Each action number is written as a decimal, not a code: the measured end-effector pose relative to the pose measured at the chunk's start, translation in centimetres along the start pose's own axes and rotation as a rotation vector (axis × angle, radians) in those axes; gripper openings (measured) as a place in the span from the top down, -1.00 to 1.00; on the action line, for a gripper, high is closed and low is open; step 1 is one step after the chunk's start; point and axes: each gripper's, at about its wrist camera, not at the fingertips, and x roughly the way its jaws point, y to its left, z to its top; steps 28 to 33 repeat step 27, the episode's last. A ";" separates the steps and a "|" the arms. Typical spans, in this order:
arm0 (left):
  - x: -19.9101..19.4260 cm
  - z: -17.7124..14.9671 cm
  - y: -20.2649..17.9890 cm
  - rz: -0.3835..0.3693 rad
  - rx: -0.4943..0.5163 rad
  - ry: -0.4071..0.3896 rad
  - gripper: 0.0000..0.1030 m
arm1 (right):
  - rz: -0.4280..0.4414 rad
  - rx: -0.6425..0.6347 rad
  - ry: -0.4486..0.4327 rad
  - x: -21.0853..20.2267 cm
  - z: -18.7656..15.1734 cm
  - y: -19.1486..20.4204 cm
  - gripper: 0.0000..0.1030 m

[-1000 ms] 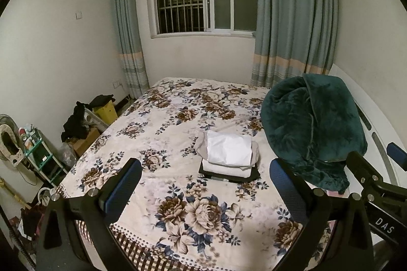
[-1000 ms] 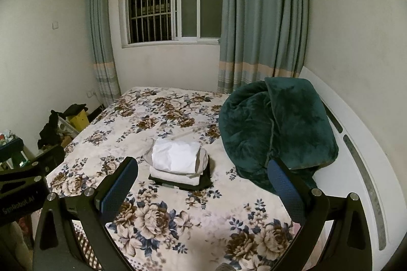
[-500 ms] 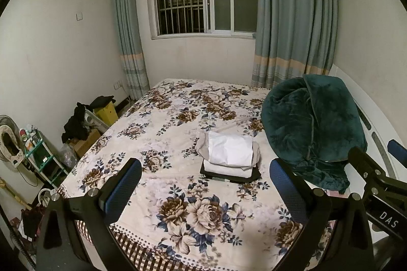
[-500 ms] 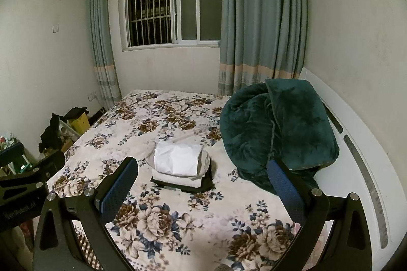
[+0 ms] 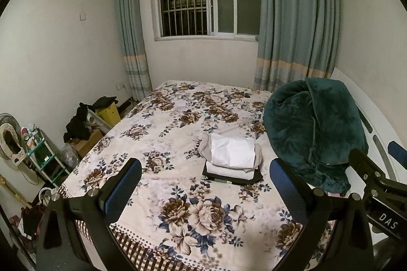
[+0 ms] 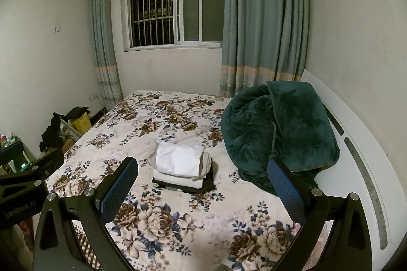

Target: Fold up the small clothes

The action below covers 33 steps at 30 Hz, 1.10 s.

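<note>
Over the last second almost nothing in the room has altered; only the viewpoint has drifted a little, both cameras sitting slightly higher and further back from the bed (image 5: 162, 143), so the folded pile reads a touch lower and smaller between the fingers than before. I take that as both tools backing off from finished work, not closing in on a new piece.

The bed fills the middle of the room, its floral cover smooth and flat. On its right side, against the white headboard (image 6: 361, 151), a bulky dark green blanket (image 5: 313, 126) is heaped, unmoved. Just left of that heap, near the centre of the bed, lies the stack of folded clothes (image 5: 232, 161): a dark garment at the bottom, a cream one on it, and a white one (image 6: 179, 159) on top with a beige piece wrapped round its far side. The stack has kept its shape and place across the frames, with no loose garment visible anywhere else on the cover.

The left gripper (image 5: 204, 187) hovers over the near edge of the bed with its jaws spread wide and nothing between them; the right gripper (image 6: 202, 189) is the same, fully parted and empty, well short of the stack. Each tool shows at the edge of the other's view, side by side.

Judging by this, the folding looks complete or between items, and the next garment, if any, is out of view
</note>
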 end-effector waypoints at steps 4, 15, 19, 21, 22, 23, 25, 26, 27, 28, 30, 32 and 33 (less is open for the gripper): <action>-0.2 -0.1 0.0 0.003 -0.001 -0.001 -1.00 | -0.002 0.001 -0.001 -0.1 -0.2 0.0 -1.00; -0.2 -0.1 0.1 0.005 -0.002 -0.003 -1.00 | -0.002 0.002 -0.003 -0.1 -0.4 0.0 -1.00; -0.3 -0.2 0.2 0.008 -0.004 -0.005 -1.00 | -0.002 0.002 -0.003 -0.1 -0.5 0.1 -1.00; -0.4 -0.2 0.3 0.010 -0.004 -0.007 -1.00 | -0.004 0.003 -0.004 -0.2 -0.7 0.1 -1.00; -0.6 -0.2 0.5 0.014 -0.006 -0.009 -1.00 | -0.004 0.003 -0.004 -0.2 -0.7 0.1 -1.00; -0.6 -0.2 0.6 0.016 -0.006 -0.011 -1.00 | -0.003 0.004 -0.004 -0.2 -0.7 0.1 -1.00; -0.8 -0.2 0.6 0.027 -0.005 -0.017 -1.00 | -0.004 0.002 -0.006 -0.2 -0.6 0.1 -1.00; -1.1 -0.2 0.7 0.031 -0.004 -0.020 -1.00 | -0.004 0.003 -0.005 -0.2 -0.7 0.1 -1.00; -1.2 -0.1 0.8 0.032 -0.004 -0.023 -1.00 | -0.004 0.004 -0.005 -0.2 -0.8 0.1 -1.00; -1.2 -0.1 0.8 0.032 -0.004 -0.023 -1.00 | -0.004 0.004 -0.005 -0.2 -0.8 0.1 -1.00; -1.2 -0.1 0.8 0.032 -0.004 -0.023 -1.00 | -0.004 0.004 -0.005 -0.2 -0.8 0.1 -1.00; -1.2 -0.1 0.8 0.032 -0.004 -0.023 -1.00 | -0.004 0.004 -0.005 -0.2 -0.8 0.1 -1.00; -1.2 -0.1 0.8 0.032 -0.004 -0.023 -1.00 | -0.004 0.004 -0.005 -0.2 -0.8 0.1 -1.00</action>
